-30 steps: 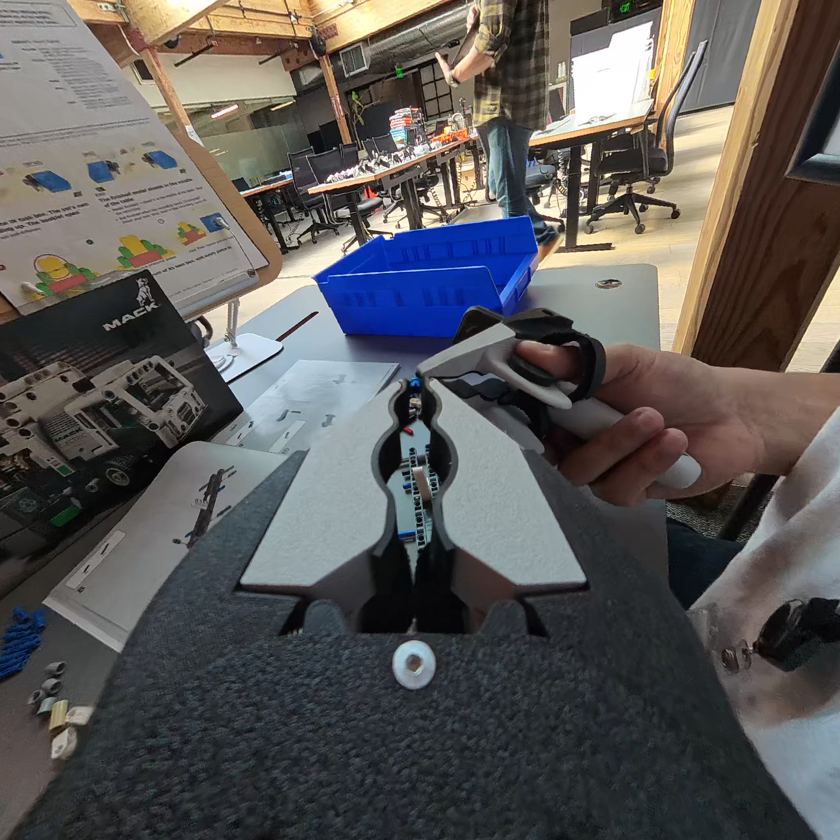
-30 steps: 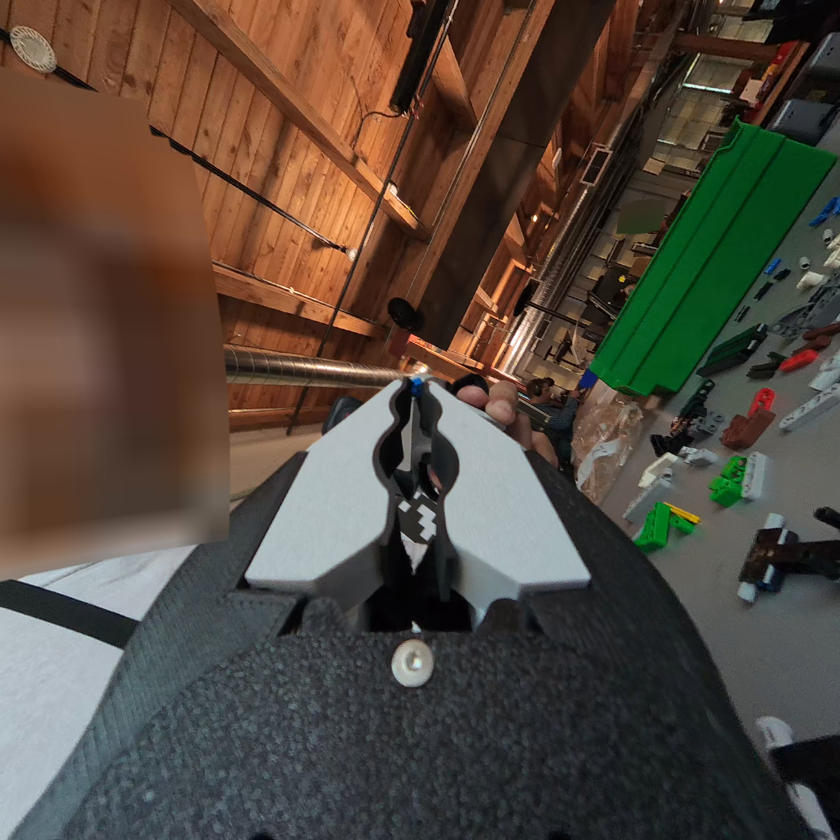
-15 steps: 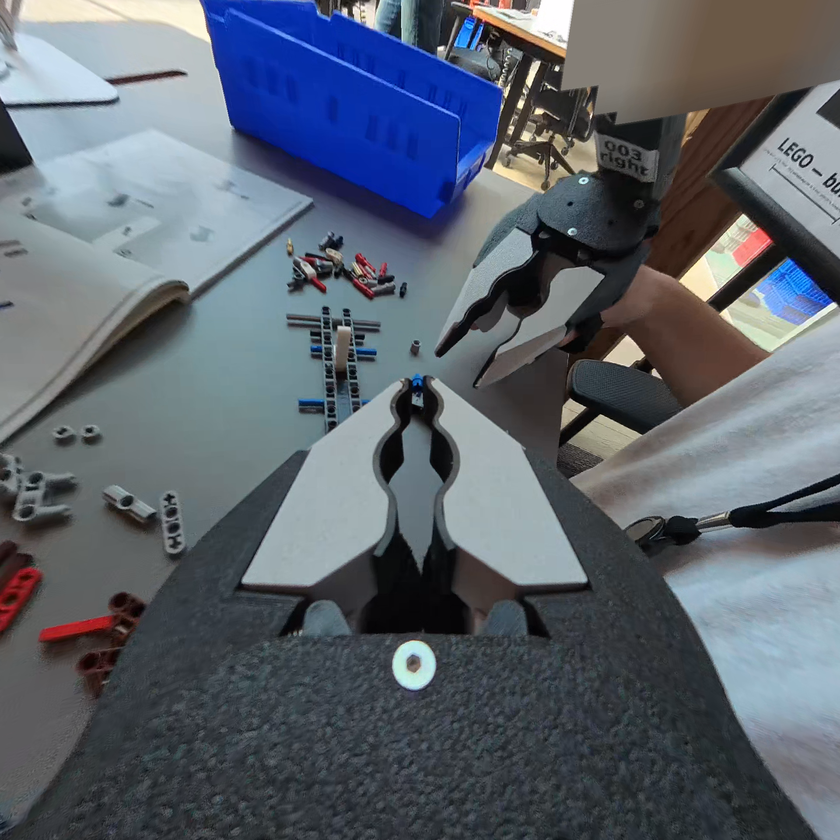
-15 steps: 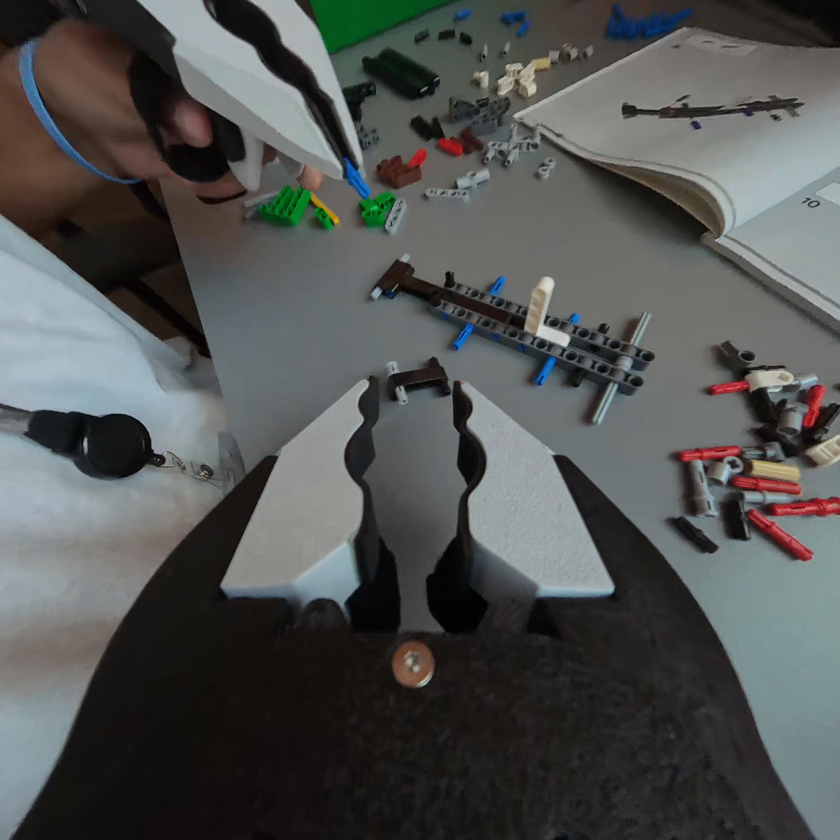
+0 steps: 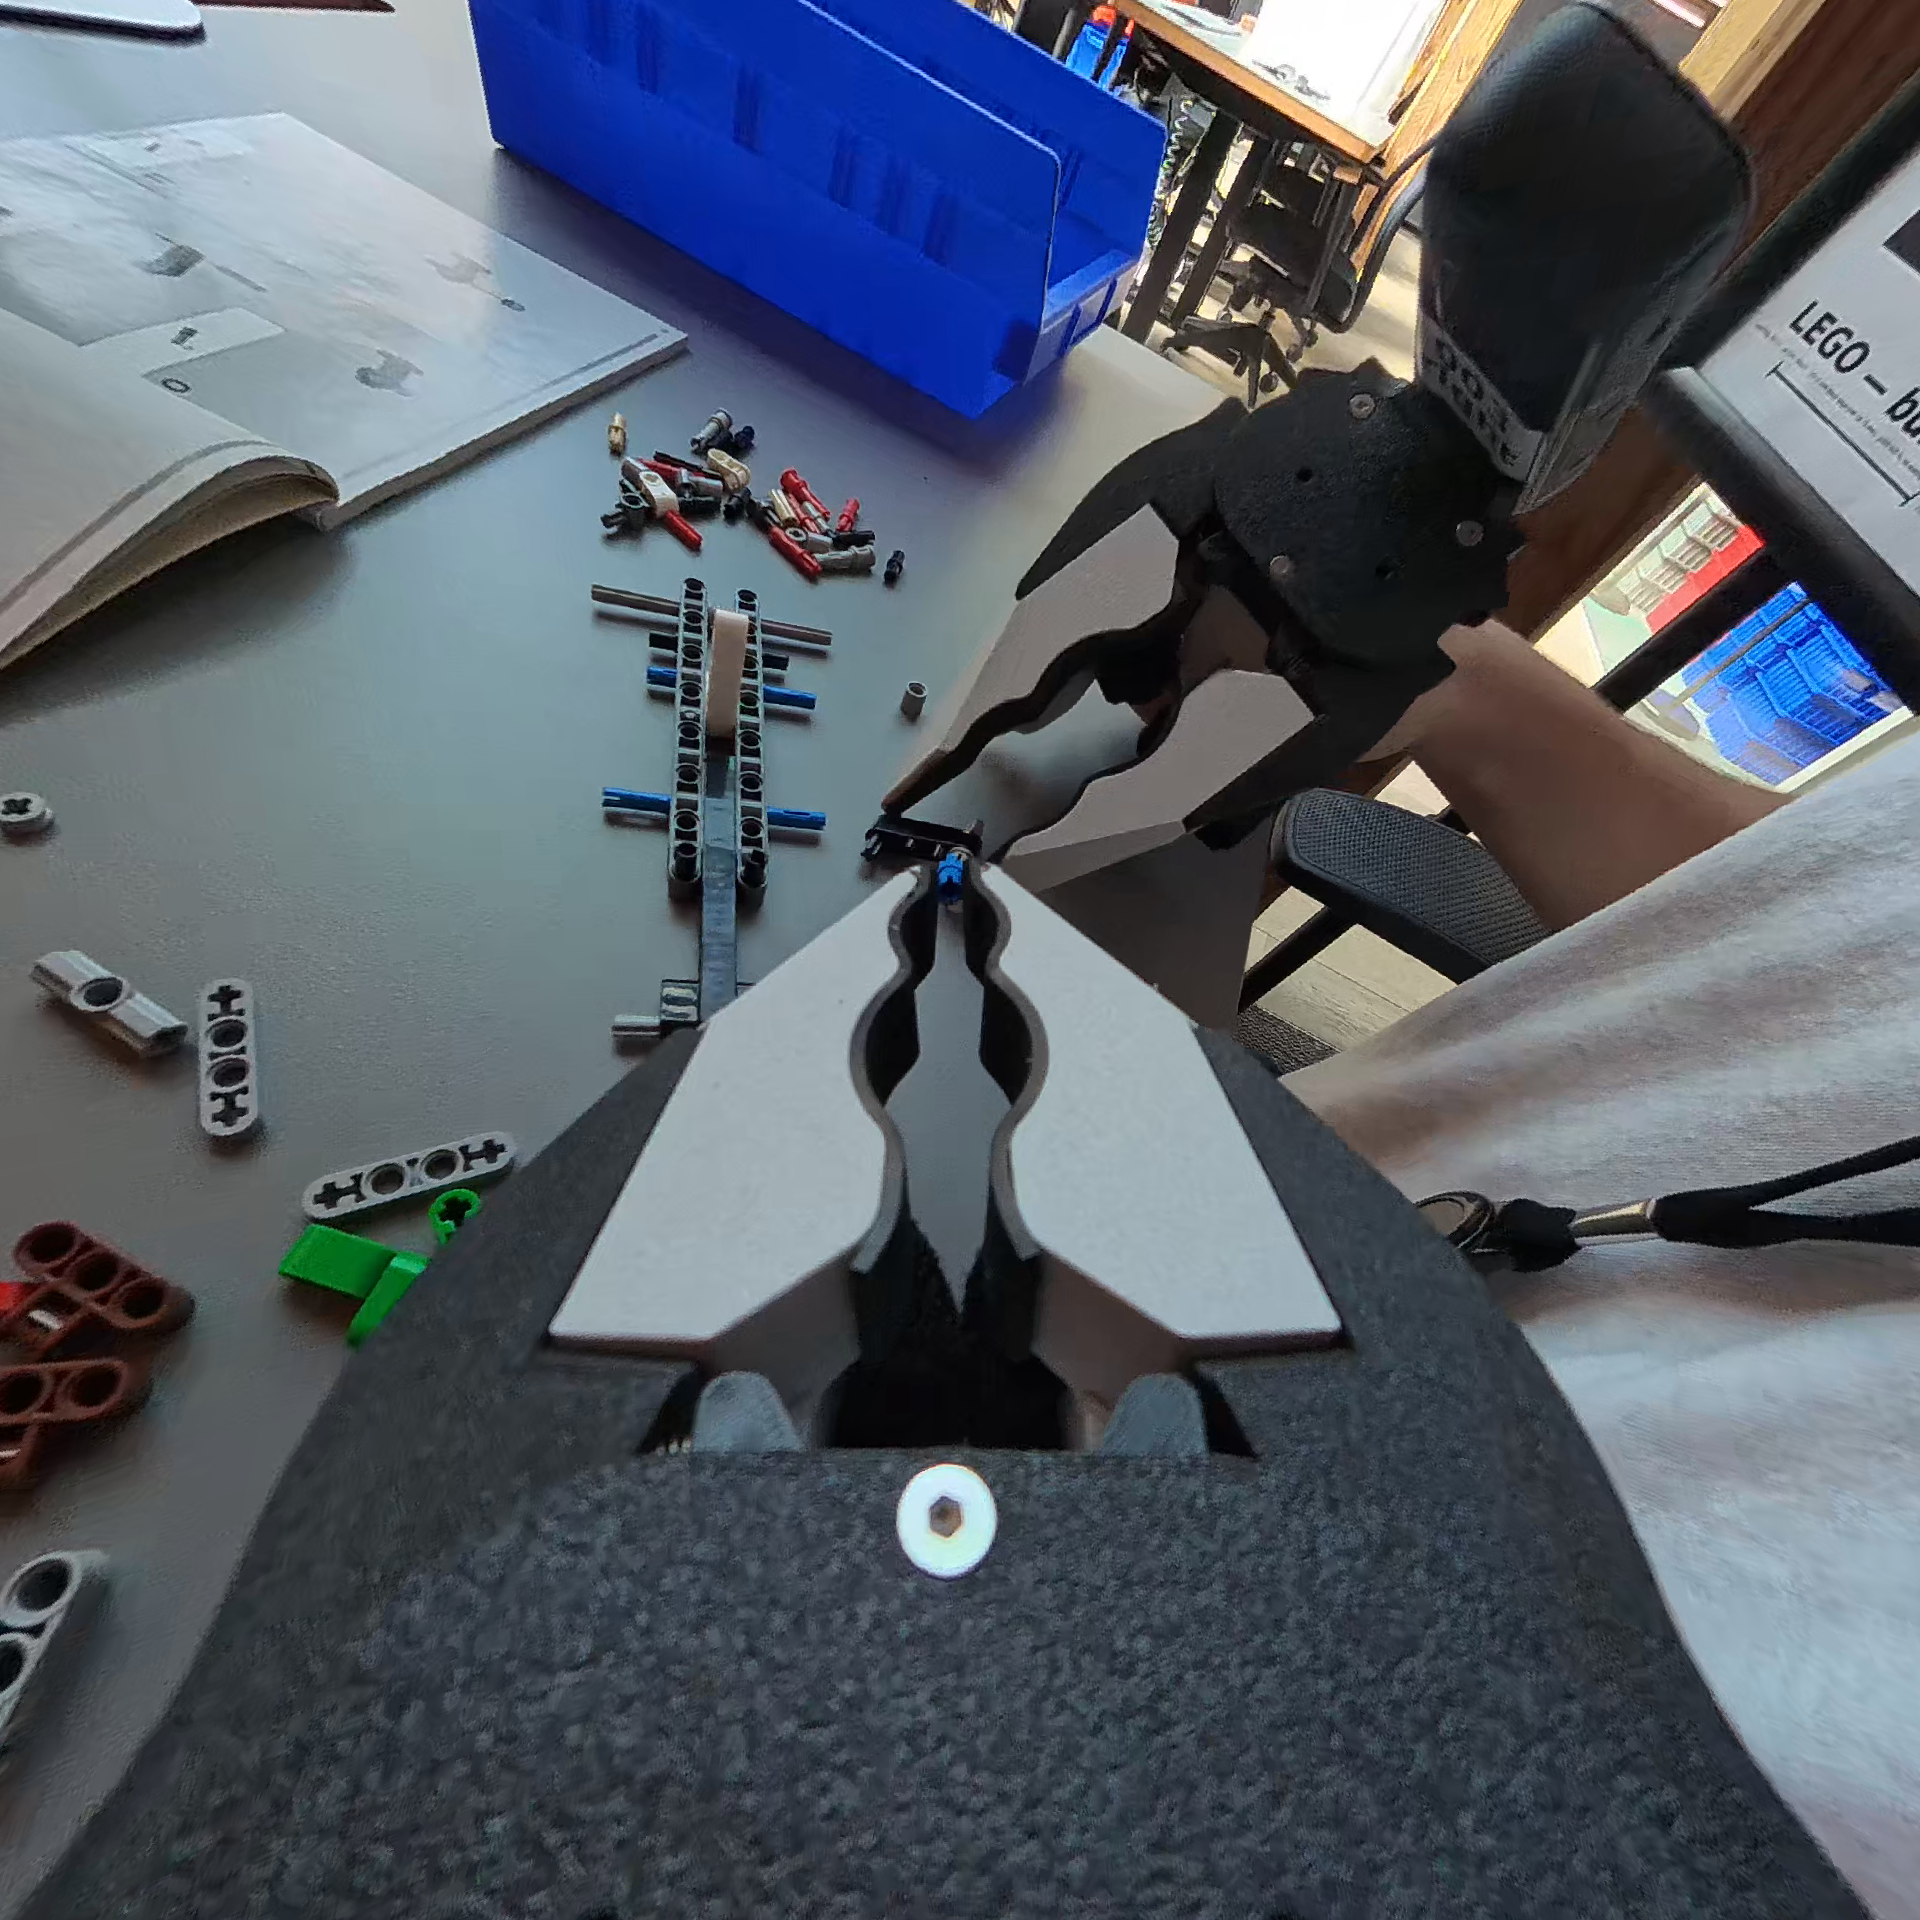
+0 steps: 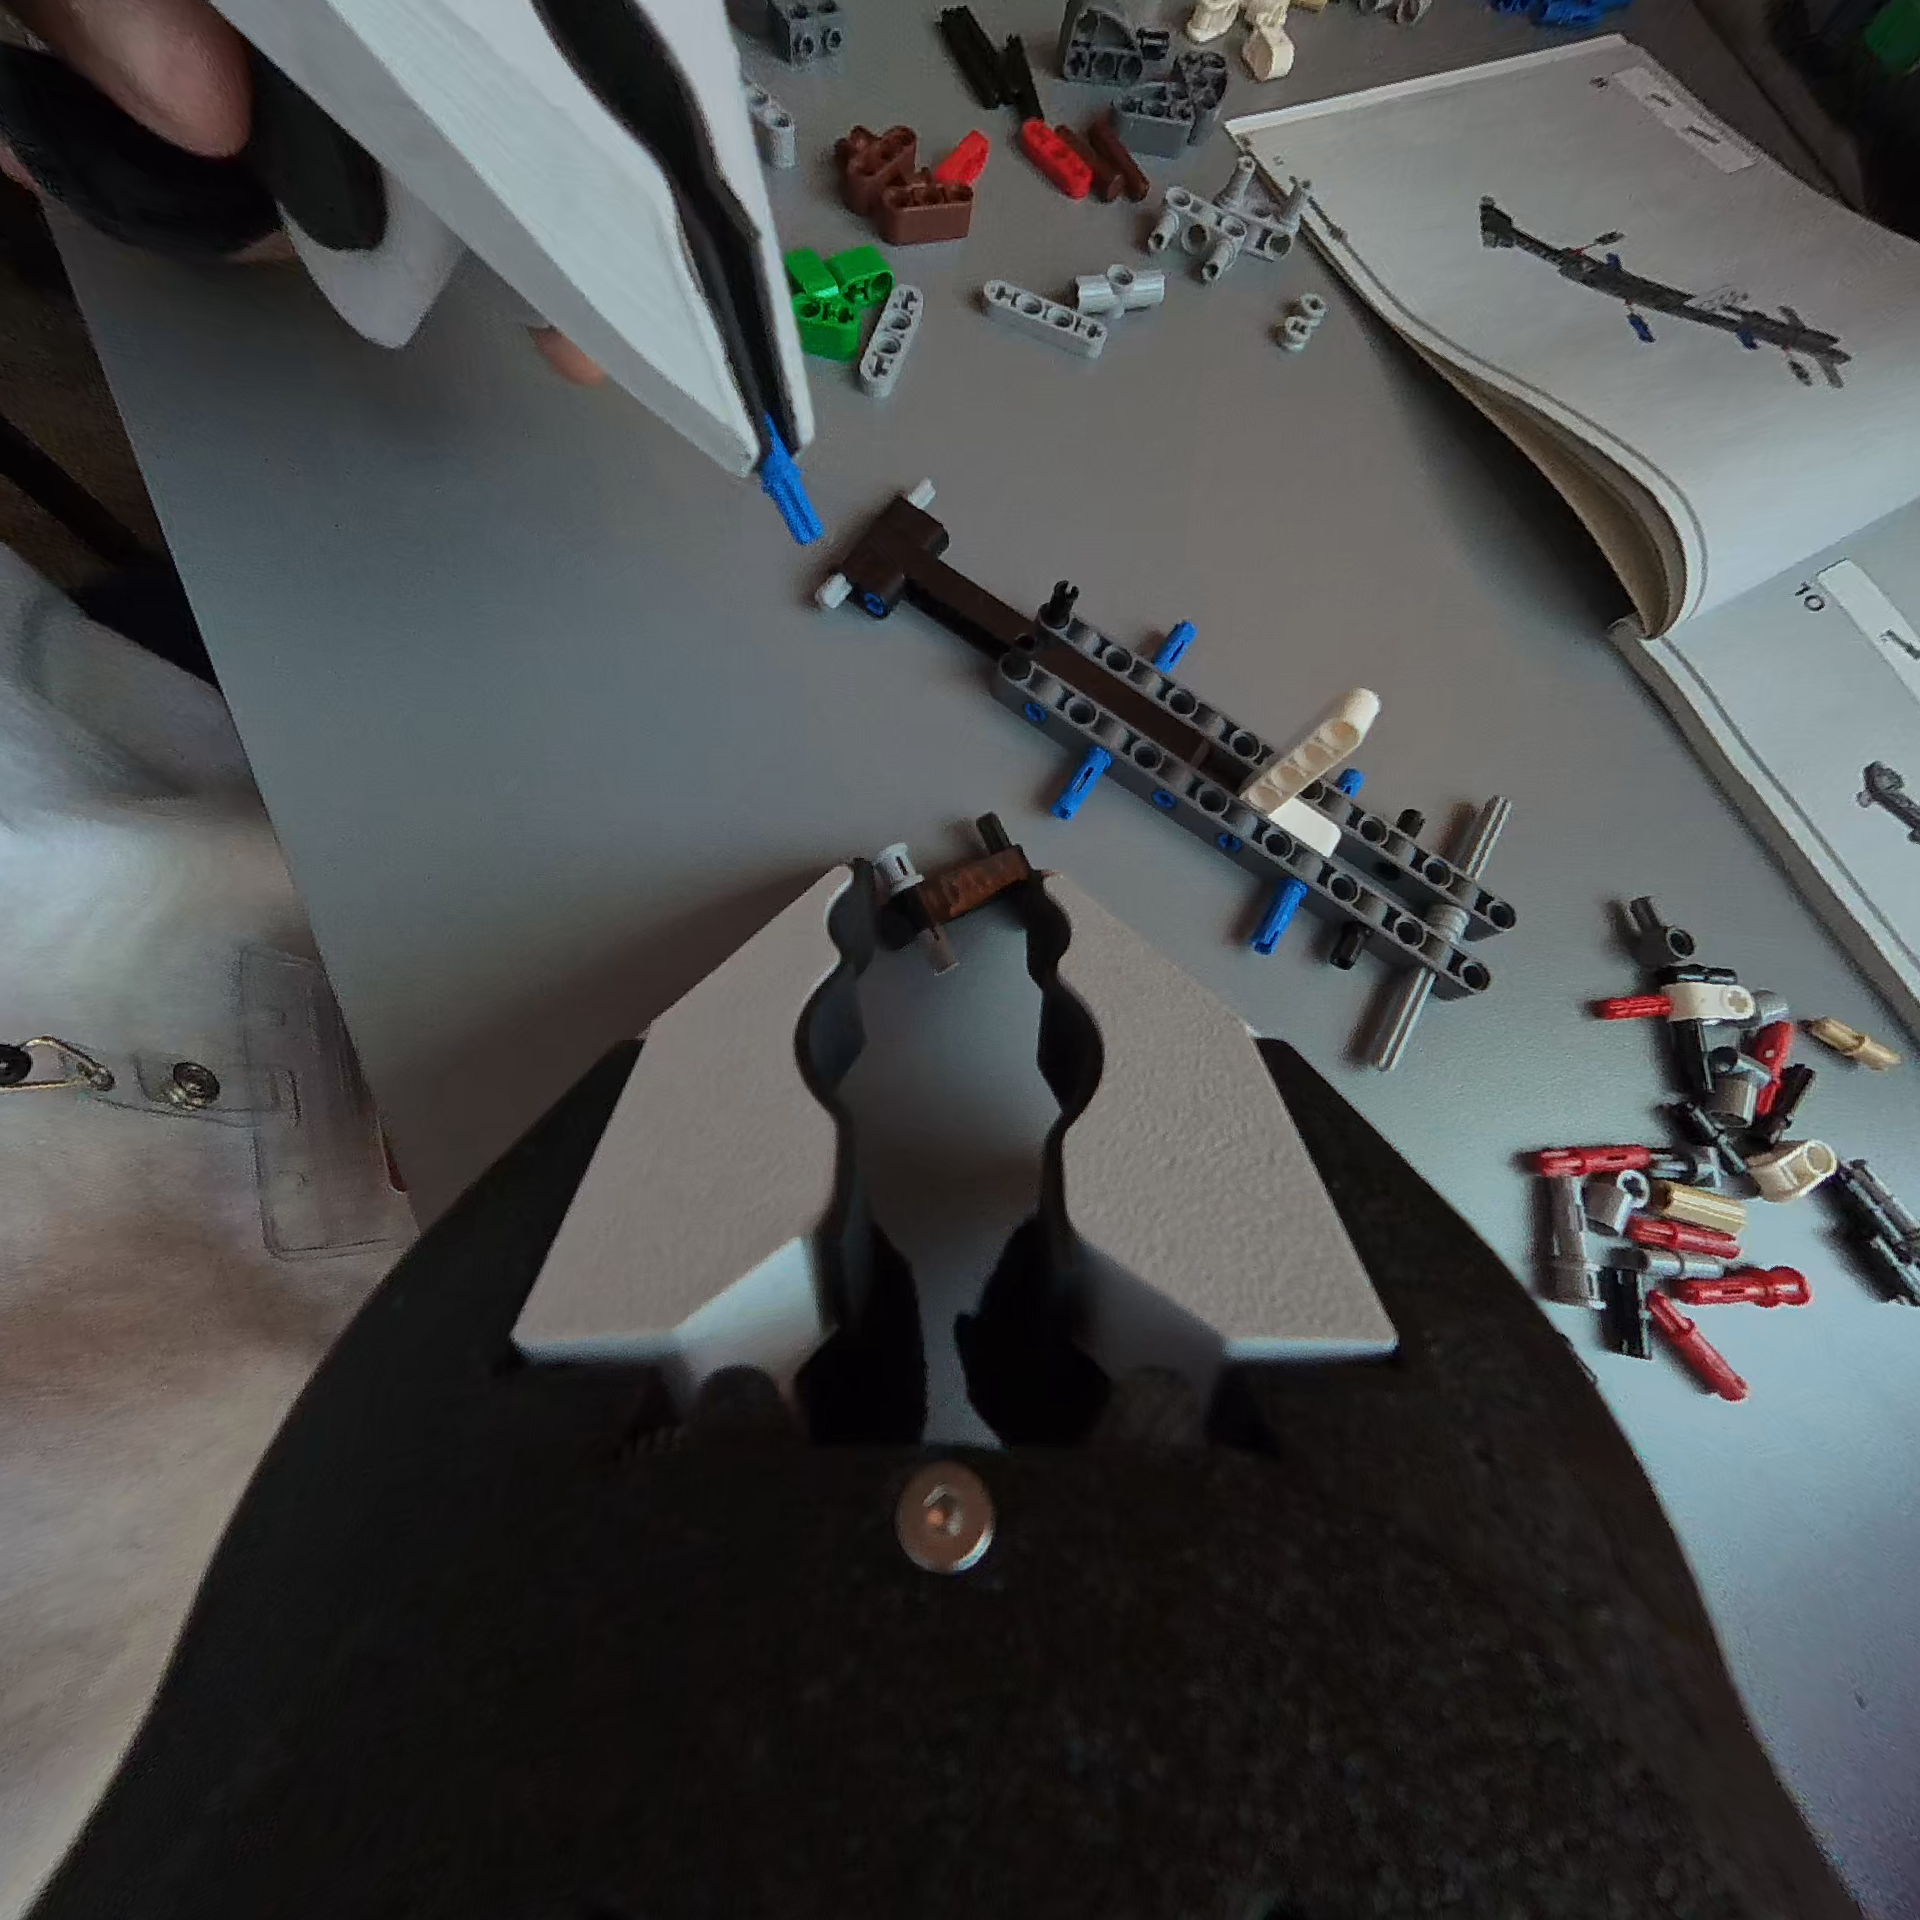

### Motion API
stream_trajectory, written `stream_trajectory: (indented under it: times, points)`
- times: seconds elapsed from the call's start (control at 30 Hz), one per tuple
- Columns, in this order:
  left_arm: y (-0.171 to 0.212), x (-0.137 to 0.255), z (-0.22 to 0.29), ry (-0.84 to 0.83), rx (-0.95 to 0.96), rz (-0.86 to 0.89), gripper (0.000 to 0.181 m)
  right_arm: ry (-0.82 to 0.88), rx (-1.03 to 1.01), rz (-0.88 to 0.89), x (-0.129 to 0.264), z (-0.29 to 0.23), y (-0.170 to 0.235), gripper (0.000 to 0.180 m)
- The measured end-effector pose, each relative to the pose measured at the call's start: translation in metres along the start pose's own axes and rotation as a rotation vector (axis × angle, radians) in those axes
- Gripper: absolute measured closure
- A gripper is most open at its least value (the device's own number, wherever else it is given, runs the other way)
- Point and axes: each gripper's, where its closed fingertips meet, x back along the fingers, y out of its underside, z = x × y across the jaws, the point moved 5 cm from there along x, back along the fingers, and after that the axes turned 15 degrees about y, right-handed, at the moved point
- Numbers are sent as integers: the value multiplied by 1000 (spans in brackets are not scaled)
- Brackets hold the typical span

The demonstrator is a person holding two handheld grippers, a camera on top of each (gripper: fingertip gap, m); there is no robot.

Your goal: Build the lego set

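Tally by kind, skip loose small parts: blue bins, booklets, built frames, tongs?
Blue bin: 1
Open booklet: 1
Long built frame: 1
Tongs: 2 (left tongs shut on a blue pin; right tongs open around a small brown piece)
Total: 5

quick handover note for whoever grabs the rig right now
Left gripper: shut on a blue plastic pin, held above the grey table.
Right gripper: open, fingertips either side of a small brown connector block with a grey pin; not gripped yet.
The long dark grey beam frame with blue pins and a cream lever lies mid-table, partly built. Spare red and grey pins lie in a heap by the open instruction booklet.
Left: fit the pin and block, continue the build.
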Motion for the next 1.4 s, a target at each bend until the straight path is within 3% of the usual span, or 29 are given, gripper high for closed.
stream_trajectory:
  times: [0.03,0.3,0.57,0.8,1.4]
  points:
    - [0,0,0,-8,2,-1,177,-10,-22,1,0,1,0,152]
    - [-2,-3,9,5,-9,47,177,-109,-219,81,7,8,-8,163]
    - [-8,-9,5,0,17,83,177,-144,-290,177,17,6,-18,167]
    - [-7,-20,15,-51,-89,48,177,-70,-314,255,24,2,-27,167]
    - [-16,-15,16,-82,-38,116,177,169,-136,290,26,-2,-31,167]
